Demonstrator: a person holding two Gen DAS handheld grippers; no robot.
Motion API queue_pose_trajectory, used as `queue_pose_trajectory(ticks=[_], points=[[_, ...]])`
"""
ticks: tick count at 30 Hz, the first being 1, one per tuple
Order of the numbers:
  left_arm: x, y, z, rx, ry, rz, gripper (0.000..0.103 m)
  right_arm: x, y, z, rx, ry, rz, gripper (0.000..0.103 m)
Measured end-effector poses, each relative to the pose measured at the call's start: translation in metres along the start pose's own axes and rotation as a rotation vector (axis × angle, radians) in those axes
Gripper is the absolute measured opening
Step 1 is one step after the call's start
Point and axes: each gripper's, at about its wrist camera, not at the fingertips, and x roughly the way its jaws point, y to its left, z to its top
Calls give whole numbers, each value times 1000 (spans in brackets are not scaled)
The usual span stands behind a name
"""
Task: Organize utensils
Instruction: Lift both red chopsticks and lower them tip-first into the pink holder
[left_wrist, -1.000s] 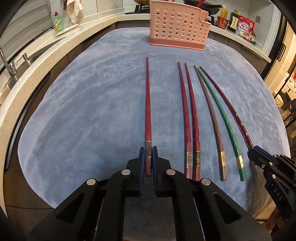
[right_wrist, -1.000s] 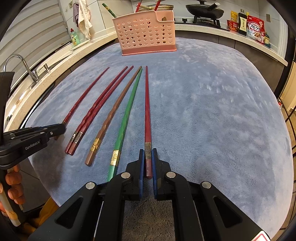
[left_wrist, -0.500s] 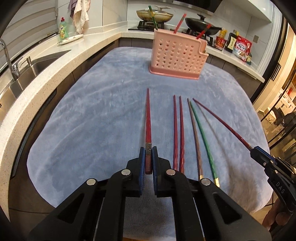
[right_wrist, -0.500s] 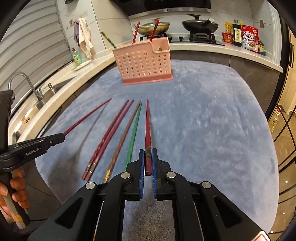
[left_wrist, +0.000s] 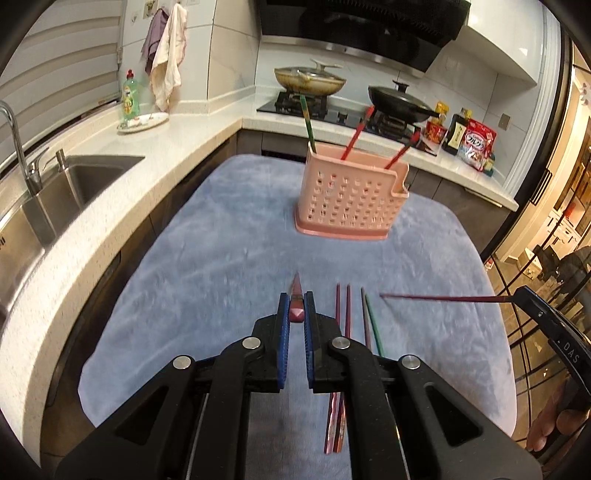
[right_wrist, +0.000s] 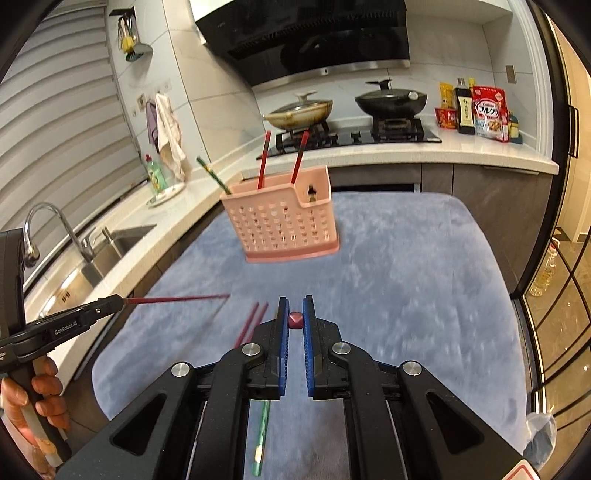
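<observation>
Both tongs have lifted red chopsticks off the blue cloth.

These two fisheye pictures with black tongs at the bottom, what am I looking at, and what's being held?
No robot here: a person holds a two-finger gripper in each hand, each carrying a forward-looking camera. One picture looks along the left gripper, the other along the right gripper. Each is shut on one dark red chopstick, lifted off the blue cloth. Four more chopsticks lie on the cloth. Ahead stands a pink perforated utensil holder already holding three chopsticks. Each view also catches the other gripper at its edge.
</observation>
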Motion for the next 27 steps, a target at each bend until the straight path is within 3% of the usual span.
queue_pose_trajectory(ticks=[18, 27], points=[[2, -13, 113, 31, -163, -9, 7, 22, 2, 111, 0, -169, 16, 7], [-16, -20, 189, -4, -329, -58, 7, 39, 6, 190, 66, -303, 101, 7]])
